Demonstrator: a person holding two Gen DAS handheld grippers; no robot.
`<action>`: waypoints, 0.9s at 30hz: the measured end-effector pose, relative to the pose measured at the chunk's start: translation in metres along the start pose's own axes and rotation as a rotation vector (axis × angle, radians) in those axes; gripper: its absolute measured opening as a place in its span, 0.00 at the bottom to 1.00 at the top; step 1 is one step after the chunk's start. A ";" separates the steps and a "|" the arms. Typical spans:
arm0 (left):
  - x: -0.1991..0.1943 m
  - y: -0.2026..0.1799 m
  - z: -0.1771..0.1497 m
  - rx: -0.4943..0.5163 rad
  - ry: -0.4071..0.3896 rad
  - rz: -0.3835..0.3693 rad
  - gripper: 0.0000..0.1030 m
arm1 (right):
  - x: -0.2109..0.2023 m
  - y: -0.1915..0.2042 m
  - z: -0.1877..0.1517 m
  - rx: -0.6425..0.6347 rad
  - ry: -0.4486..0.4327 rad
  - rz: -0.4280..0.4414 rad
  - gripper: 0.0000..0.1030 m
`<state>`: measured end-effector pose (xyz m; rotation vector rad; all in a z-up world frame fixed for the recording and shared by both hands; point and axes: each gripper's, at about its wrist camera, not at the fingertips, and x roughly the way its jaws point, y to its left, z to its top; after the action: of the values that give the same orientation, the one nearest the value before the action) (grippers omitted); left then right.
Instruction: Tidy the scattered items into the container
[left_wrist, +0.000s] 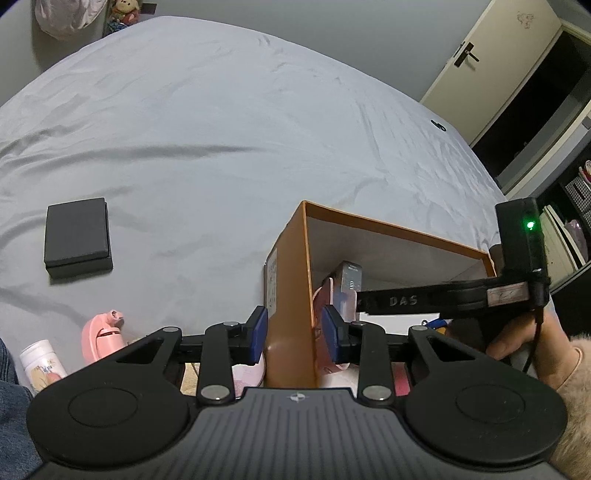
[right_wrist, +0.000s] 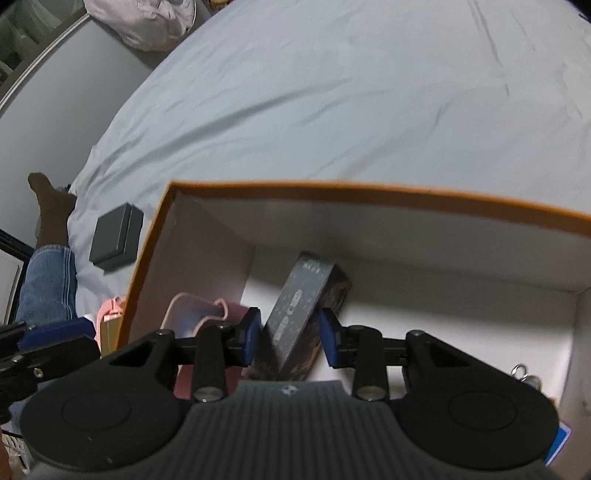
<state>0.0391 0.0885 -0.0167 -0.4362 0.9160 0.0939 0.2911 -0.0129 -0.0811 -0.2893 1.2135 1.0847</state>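
Note:
An orange cardboard box (left_wrist: 291, 266) with a white inside stands on the grey bed; in the right wrist view its rim (right_wrist: 369, 190) fills the middle. My left gripper (left_wrist: 295, 334) is open, its blue pads straddling the box's left wall without pressing it. My right gripper (right_wrist: 290, 338) is open inside the box, its pads either side of a dark patterned carton (right_wrist: 299, 317) that leans on the box floor. A pink pouch (right_wrist: 195, 310) lies in the box's left corner. A black flat box (left_wrist: 77, 236) lies on the sheet to the left; it also shows in the right wrist view (right_wrist: 116, 236).
A pink holder (left_wrist: 103, 334) and a white patterned bottle (left_wrist: 40, 360) lie on the bed near the left gripper. A metal ring (right_wrist: 519, 371) lies at the box's right end. A person's leg in jeans (right_wrist: 48, 280) is at the bed's left edge. A door (left_wrist: 491, 62) stands at right.

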 end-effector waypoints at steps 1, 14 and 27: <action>0.000 0.000 0.000 -0.002 0.001 0.001 0.36 | 0.002 0.002 -0.001 -0.004 0.002 -0.006 0.40; -0.001 0.004 0.000 -0.017 0.012 0.006 0.36 | 0.006 0.002 -0.003 0.120 0.089 0.105 0.29; -0.001 0.005 -0.002 -0.025 0.013 0.010 0.36 | -0.012 0.009 -0.011 0.052 0.108 0.125 0.30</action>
<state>0.0358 0.0923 -0.0188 -0.4557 0.9308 0.1115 0.2777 -0.0215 -0.0719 -0.2372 1.3690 1.1552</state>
